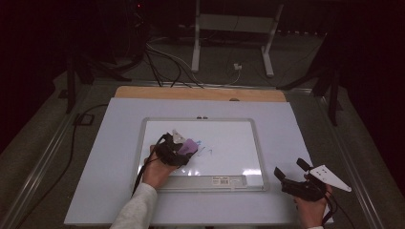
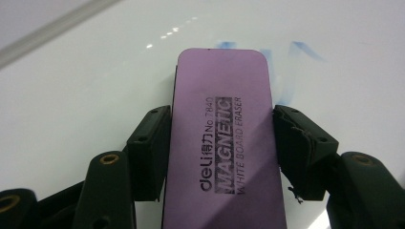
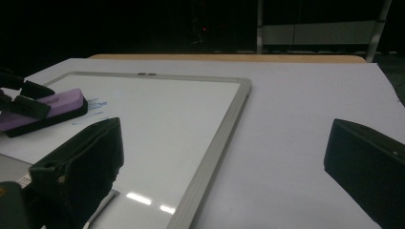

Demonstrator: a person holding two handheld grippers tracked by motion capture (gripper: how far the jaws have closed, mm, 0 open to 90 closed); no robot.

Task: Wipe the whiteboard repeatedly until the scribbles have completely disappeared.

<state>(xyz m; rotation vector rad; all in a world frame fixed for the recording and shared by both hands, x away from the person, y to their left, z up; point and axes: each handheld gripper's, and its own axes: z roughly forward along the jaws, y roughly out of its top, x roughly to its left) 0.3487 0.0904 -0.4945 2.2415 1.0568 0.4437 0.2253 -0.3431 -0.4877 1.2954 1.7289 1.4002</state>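
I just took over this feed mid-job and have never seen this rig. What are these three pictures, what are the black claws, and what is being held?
There is no robot: a person holds a two-jaw gripper in each hand. The high view looks down on the table; the other two come from cameras riding on each gripper. A framed whiteboard lies on the table, with faint blue marker strokes on it. The left gripper is shut on a purple magnetic whiteboard eraser, pressed flat on the board beside those strokes. The right gripper rests open and holds nothing, on the table to the right of the board.
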